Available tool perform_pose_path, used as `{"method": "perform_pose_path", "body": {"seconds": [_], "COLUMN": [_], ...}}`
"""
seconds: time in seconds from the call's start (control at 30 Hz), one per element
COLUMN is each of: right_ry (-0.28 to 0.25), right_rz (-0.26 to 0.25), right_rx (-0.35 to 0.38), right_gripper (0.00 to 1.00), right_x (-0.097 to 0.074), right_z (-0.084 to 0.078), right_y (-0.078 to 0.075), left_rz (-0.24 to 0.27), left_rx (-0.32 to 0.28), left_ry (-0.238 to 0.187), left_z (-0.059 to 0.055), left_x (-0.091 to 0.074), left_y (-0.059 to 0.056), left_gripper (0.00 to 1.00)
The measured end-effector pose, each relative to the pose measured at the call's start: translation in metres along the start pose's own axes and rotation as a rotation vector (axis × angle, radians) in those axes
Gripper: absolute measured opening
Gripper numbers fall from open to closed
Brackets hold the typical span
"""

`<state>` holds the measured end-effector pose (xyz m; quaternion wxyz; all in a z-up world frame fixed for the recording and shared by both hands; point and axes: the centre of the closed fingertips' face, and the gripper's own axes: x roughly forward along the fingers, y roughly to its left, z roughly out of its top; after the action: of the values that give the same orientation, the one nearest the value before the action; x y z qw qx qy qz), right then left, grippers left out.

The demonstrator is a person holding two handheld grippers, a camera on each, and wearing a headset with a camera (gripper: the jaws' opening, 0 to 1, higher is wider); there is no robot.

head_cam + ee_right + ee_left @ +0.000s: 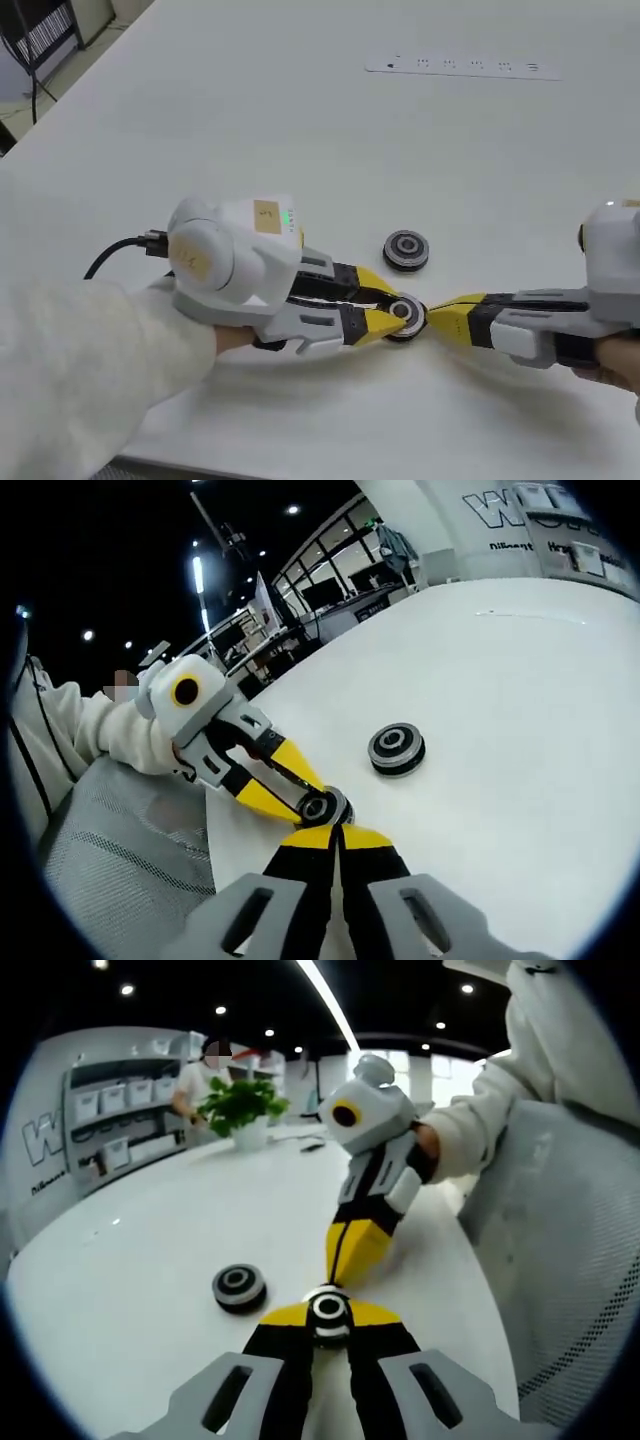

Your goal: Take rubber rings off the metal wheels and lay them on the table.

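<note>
Wheels, two of them, sit on a white table (300, 130), both small round discs with a grey metal face, a dark hub and a black rubber ring around the rim.

The left gripper (328, 1318) comes in from the person's left, gripped by a hand in a pale fleecy sleeve (70, 370). Its yellow-tipped jaws are clamped on the held wheel (405, 312), one jaw on either side, so the disc sits right between the tips, low over the tabletop. In the left gripper view this wheel faces the camera, its white and black rings showing between the two yellow pads.

The right gripper (336, 832) reaches in from the opposite side, jaws pressed together with no gap visible. Its tips touch the edge of the held wheel, across from the left gripper's body. Whether they have pinched any of the rubber is too small to tell.

The free wheel (406, 249) lies flat on the table, just beyond the meeting grippers, touching neither. Its rubber ring (397, 767) is on the rim.
</note>
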<state>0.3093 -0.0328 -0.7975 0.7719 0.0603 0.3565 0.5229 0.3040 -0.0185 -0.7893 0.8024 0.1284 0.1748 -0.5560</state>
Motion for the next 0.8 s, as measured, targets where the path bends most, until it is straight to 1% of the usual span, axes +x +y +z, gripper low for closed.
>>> {"method": "perform_pose_path", "body": {"seconds": [0.07, 0.1, 0.13, 0.17, 0.27, 0.3, 0.33, 0.5, 0.57, 0.67, 0.7, 0.73, 0.77, 0.8], "right_ry": [0.002, 0.014, 0.026, 0.034, 0.056, 0.076, 0.091, 0.094, 0.091, 0.065, 0.041, 0.025, 0.003, -0.002], "right_rz": [-0.008, -0.028, -0.043, -0.054, -0.079, -0.09, -0.086, -0.089, -0.089, -0.068, -0.055, -0.044, -0.024, -0.017], "right_rx": [-0.022, -0.083, -0.122, -0.181, -0.24, -0.271, -0.293, -0.289, -0.275, -0.197, -0.153, -0.127, -0.086, -0.063], "right_gripper": [0.0, 0.0, 0.0, 0.0, 0.0, 0.0, 0.0, 0.0, 0.0, 0.0, 0.0, 0.0, 0.0, 0.0], "right_x": [0.001, 0.002, 0.003, 0.003, 0.004, 0.005, 0.006, 0.006, 0.006, 0.004, 0.003, 0.002, 0.001, 0.001], "right_z": [0.0, -0.001, -0.002, 0.0, -0.001, -0.004, -0.006, -0.005, -0.005, -0.003, 0.0, 0.002, 0.005, 0.005], "right_y": [0.001, -0.001, -0.001, 0.0, -0.001, -0.002, -0.001, -0.004, -0.004, -0.004, -0.003, -0.003, -0.001, -0.001], "left_rz": [0.0, 0.0, 0.001, 0.002, 0.003, 0.003, 0.004, 0.005, 0.006, 0.006, 0.006, 0.006, 0.006, 0.005], "left_rx": [-0.001, -0.001, -0.001, -0.001, -0.003, -0.002, -0.001, -0.003, -0.003, -0.003, -0.002, -0.002, -0.001, -0.002], "left_ry": [-0.001, -0.001, -0.001, -0.001, -0.003, -0.003, -0.002, -0.004, -0.004, -0.005, -0.006, -0.006, -0.007, -0.008], "left_z": [0.0, 0.001, 0.001, 0.001, 0.001, 0.001, 0.001, 0.002, 0.002, 0.002, 0.002, 0.002, 0.002, 0.002], "left_x": [0.0, 0.0, 0.0, 0.0, 0.0, 0.0, 0.0, 0.0, 0.0, 0.0, 0.0, 0.0, 0.0, 0.0], "left_y": [0.0, 0.0, 0.0, 0.0, 0.0, 0.0, 0.0, -0.001, -0.001, -0.001, -0.001, -0.001, -0.001, 0.0], "left_gripper": [0.13, 0.13, 0.13, 0.13, 0.13, 0.13, 0.13, 0.13, 0.13, 0.13, 0.13, 0.13, 0.13, 0.13]}}
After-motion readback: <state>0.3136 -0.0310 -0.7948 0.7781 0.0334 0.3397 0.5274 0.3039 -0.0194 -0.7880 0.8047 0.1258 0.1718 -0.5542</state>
